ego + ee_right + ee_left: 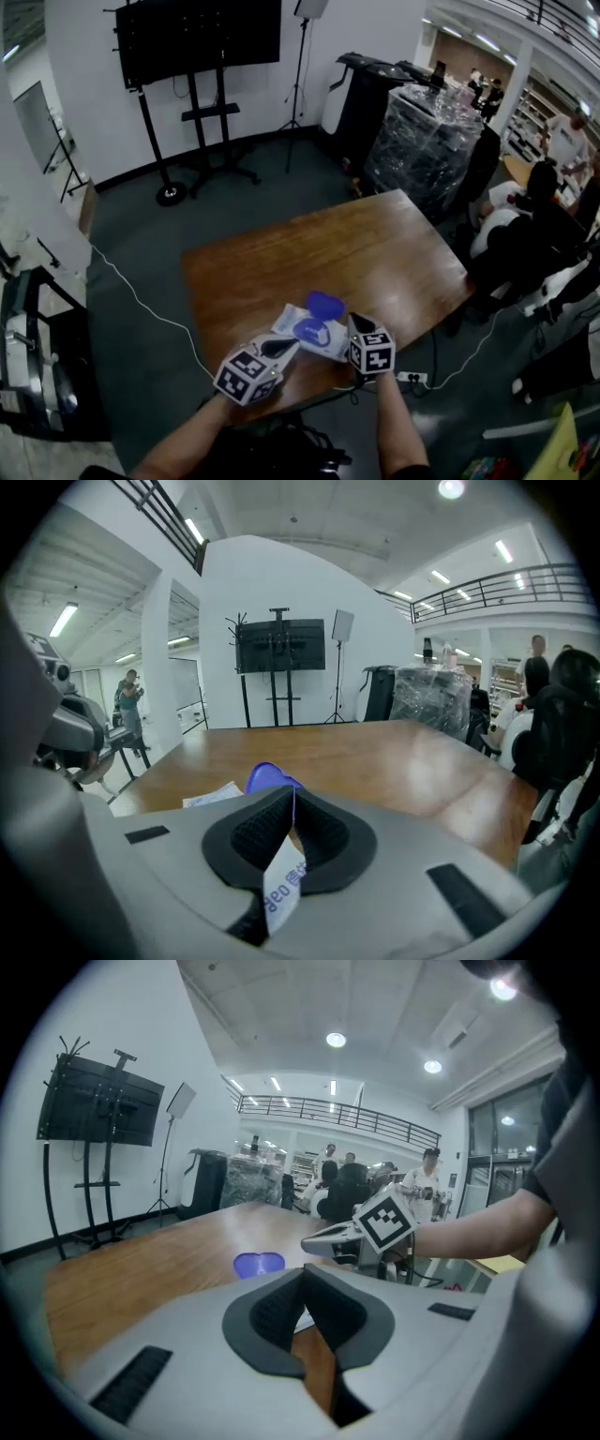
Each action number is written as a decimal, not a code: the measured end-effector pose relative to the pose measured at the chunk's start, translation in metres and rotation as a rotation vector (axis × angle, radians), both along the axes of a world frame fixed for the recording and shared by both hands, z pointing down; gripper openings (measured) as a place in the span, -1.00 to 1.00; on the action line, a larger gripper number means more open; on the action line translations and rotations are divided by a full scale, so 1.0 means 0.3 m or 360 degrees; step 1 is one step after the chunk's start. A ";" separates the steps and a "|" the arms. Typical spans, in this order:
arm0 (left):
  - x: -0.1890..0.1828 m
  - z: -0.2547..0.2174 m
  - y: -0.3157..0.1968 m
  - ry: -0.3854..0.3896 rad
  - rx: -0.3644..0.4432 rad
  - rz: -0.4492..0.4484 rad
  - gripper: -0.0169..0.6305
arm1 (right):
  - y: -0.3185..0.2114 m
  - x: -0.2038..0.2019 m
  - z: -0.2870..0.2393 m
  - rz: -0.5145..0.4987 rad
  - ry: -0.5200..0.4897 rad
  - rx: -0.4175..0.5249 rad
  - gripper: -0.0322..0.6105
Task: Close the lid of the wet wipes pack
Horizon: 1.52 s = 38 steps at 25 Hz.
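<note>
Writing: blue print shows on a white strip of the wet wipes pack [281,883] in the right gripper view. It looks like "09g", but it is turned and hard to read.
Marks: each gripper has a cube with black and white squares on it.
Pack: it lies flat near the front edge of the brown table [356,244], between the two gripper tips.
Lid: the blue lid [324,304] stands open on the far side of the pack.
Left gripper: the left gripper [284,346] has its fingers closed, tip to tip. Its tip is just beside the pack's left side. It holds nothing that can be seen.
Right gripper: the right gripper [354,323] has its fingers closed too. Its tip is at the pack's right edge. It is not clear whether it touches the pack.
Head view only: it shows the whole pack and both arms.
Left gripper view only: it shows the right gripper from the side, past the lid, and people at the back of the room.
Right gripper view only: it shows the print, with the lid poking up just past the closed tips.
</note>
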State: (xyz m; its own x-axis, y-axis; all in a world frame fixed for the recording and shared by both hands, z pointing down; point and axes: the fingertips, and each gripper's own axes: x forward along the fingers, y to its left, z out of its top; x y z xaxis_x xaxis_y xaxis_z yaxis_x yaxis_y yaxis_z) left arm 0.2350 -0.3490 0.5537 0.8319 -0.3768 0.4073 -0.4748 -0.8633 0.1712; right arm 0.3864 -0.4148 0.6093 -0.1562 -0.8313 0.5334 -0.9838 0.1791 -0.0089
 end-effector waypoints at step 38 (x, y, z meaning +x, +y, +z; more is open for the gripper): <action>-0.016 0.078 -0.051 -0.0029 -0.0127 -0.0232 -0.93 | 0.040 -0.172 0.082 -0.0414 -0.0799 -0.0217 -0.49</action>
State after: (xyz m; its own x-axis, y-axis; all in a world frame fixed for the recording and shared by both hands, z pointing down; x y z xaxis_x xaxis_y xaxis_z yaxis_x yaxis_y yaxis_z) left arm 0.2301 -0.3644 0.5771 0.7629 -0.4590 0.4553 -0.5979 -0.7688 0.2270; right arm 0.3348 -0.4028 0.6340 -0.6076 -0.6609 0.4406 -0.7769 0.3790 -0.5029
